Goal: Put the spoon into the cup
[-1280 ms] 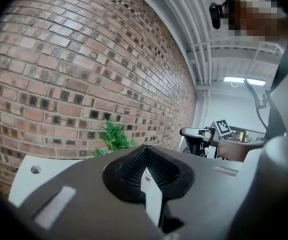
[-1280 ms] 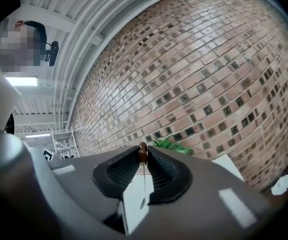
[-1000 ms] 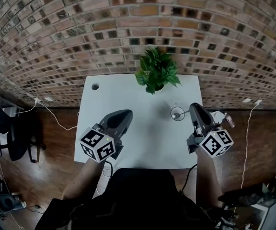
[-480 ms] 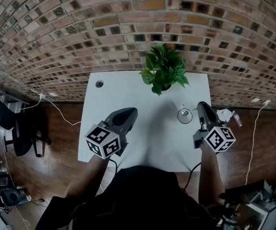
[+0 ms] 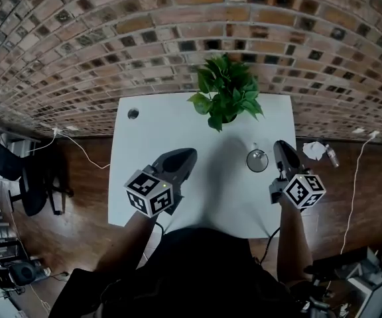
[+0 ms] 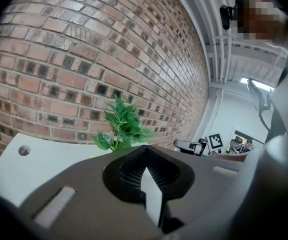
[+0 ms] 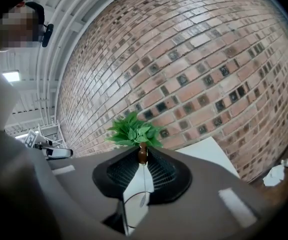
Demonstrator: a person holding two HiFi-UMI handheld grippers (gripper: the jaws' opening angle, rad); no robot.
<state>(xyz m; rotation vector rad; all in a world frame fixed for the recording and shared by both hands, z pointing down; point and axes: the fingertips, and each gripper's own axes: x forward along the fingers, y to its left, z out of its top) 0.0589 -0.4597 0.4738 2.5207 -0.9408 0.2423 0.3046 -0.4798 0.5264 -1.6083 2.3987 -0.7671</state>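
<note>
A clear glass cup [image 5: 257, 159] stands on the right part of the white table [image 5: 151, 131]. A thin spoon [image 5: 254, 148] is in it, with its handle leaning toward the plant. My right gripper [image 5: 280, 144] is just right of the cup and apart from it. In the right gripper view the spoon [image 7: 143, 199] and the faint cup wall [image 7: 125, 204] show through the jaw gap. The right gripper [image 7: 143, 153] has its tips a narrow slit apart and holds nothing. My left gripper [image 5: 190, 154] is over the table's middle, and the left gripper [image 6: 144, 149] is shut and empty.
A leafy plant [image 5: 224, 101] in a small brown vase [image 7: 143, 155] stands at the table's far edge against the brick wall. A cable hole [image 5: 132, 114] is at the far left corner. Crumpled paper [image 5: 316, 150] lies on the floor to the right, and a chair [image 5: 28, 191] stands to the left.
Both grippers have come down toward the table and look smaller in the head view. The spoon stays in the cup, and the right gripper keeps beside it.
</note>
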